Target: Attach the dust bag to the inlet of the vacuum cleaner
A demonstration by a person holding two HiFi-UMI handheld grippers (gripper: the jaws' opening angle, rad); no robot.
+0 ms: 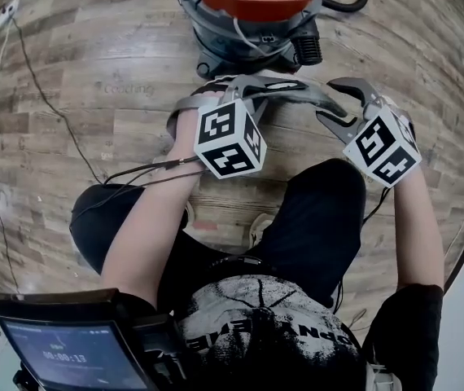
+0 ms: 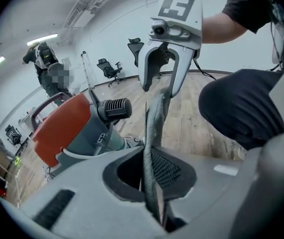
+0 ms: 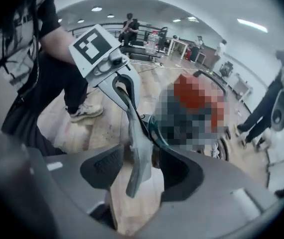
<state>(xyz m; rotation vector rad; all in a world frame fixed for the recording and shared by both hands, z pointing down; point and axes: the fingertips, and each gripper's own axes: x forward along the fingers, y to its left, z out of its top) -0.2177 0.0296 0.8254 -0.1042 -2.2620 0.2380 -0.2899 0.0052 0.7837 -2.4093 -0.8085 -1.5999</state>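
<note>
Dust bag point(image 1: 317, 96) hangs above the floor, pinched in the left tool point(image 2: 151, 173); the right tool point(image 3: 134, 171) stands open around it. Attachment not begun: next, probably regrip and carry it to the vacuum cleaner point(image 1: 252, 15) inlet.

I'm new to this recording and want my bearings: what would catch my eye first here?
The orange-topped vacuum cleaner sits on the wood floor, at the top of the head view. Below it, a grey dust bag stretches between two grippers: the left gripper is shut on it, while the right gripper stands open with the bag's end loose between its jaws.
</note>
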